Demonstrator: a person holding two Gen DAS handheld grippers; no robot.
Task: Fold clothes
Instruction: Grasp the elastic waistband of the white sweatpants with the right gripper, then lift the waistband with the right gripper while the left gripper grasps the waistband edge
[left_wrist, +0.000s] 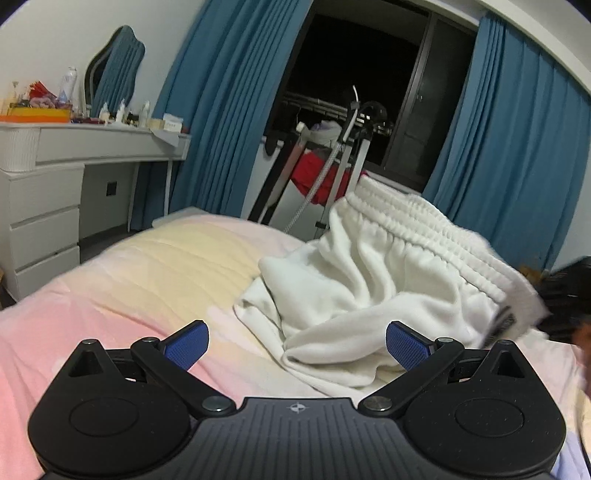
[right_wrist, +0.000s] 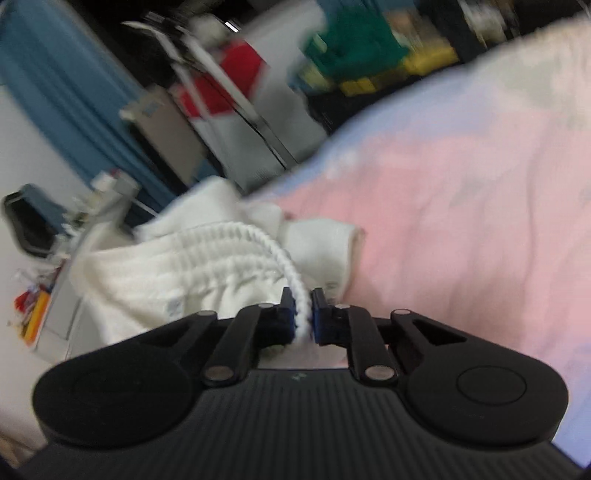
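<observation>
In the left wrist view, we see our left gripper (left_wrist: 297, 349) with its blue pads (left_wrist: 186, 349) spread wide, holding nothing, hovering low over the pink and yellow bedspread (left_wrist: 122, 295). The white shorts (left_wrist: 373, 280) sit crumpled at about one o'clock from the claw, their lower folds resting on the bedspread just beyond the right-hand pad. The ribbed elastic waistband (left_wrist: 417, 229) is lifted up and runs from twelve o'clock down toward three o'clock, where its end blurs at the frame edge. At ten o'clock stands a white dressing table (left_wrist: 55, 177) cluttered with small bottles, with a mirror (left_wrist: 114, 66) above it. Blue curtains (left_wrist: 229, 103) frame a dark window (left_wrist: 354, 55) at twelve o'clock, and a metal rack with a red cloth (left_wrist: 321, 177) stands behind the bed.

In the right wrist view, which is blurred and tilted, our right gripper (right_wrist: 303, 314) is pinched tight on the waistband (right_wrist: 258, 240) of the shorts (right_wrist: 177, 273), the ribbed edge passing between the closed pads. The rest of the garment bunches at ten o'clock from the claw. The bedspread (right_wrist: 461, 221) fills the space from one to four o'clock.
</observation>
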